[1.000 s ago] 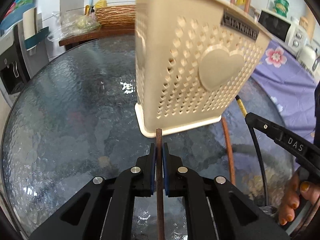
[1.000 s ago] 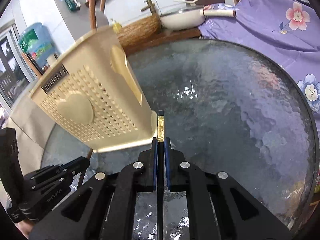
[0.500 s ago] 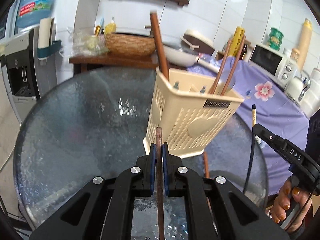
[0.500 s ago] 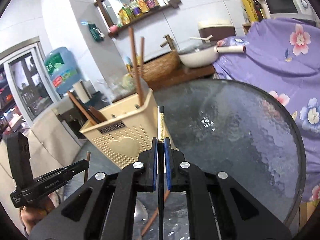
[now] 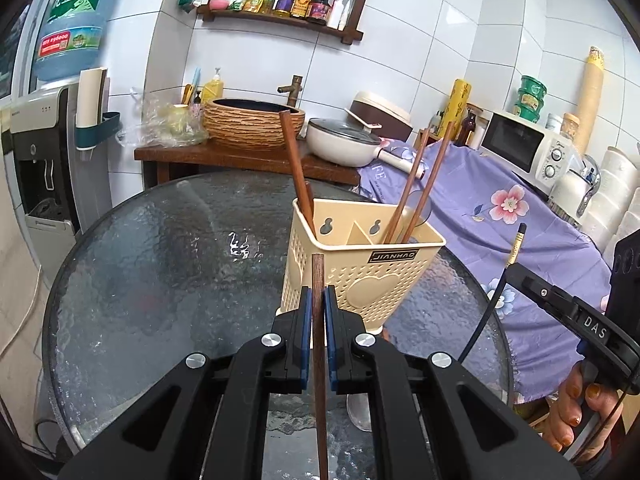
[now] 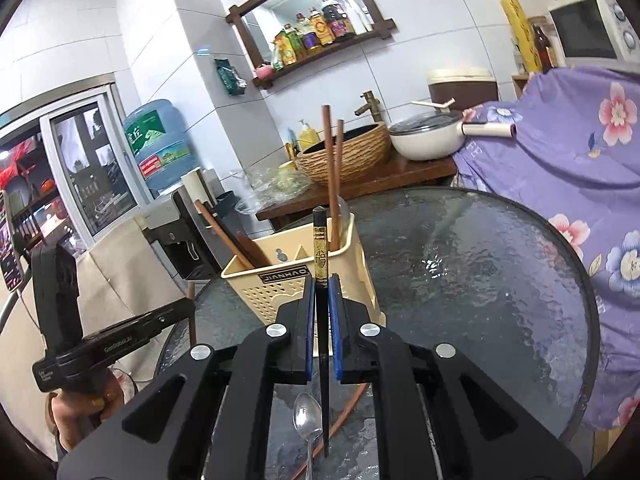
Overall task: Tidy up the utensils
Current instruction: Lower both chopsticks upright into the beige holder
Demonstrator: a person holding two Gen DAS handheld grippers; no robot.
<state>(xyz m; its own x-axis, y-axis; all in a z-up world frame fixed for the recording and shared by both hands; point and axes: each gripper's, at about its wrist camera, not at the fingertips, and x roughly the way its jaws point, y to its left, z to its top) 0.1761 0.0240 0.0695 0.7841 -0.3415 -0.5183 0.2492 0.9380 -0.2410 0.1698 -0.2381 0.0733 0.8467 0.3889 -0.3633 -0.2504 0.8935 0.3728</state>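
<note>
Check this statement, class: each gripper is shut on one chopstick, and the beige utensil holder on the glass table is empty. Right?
Not quite. The beige utensil holder on the glass table is not empty: the left wrist view shows brown chopsticks standing in its compartments. The rest holds.

Both views are bright and evenly lit, with soft daylight and few hard shadows. White glare glints off the glass table (image 5: 168, 264) and the wall tiles (image 6: 168, 20). Strong fisheye bending curves the tile lines, and black corners frame each view. Focus is sharp, without motion blur.
</note>
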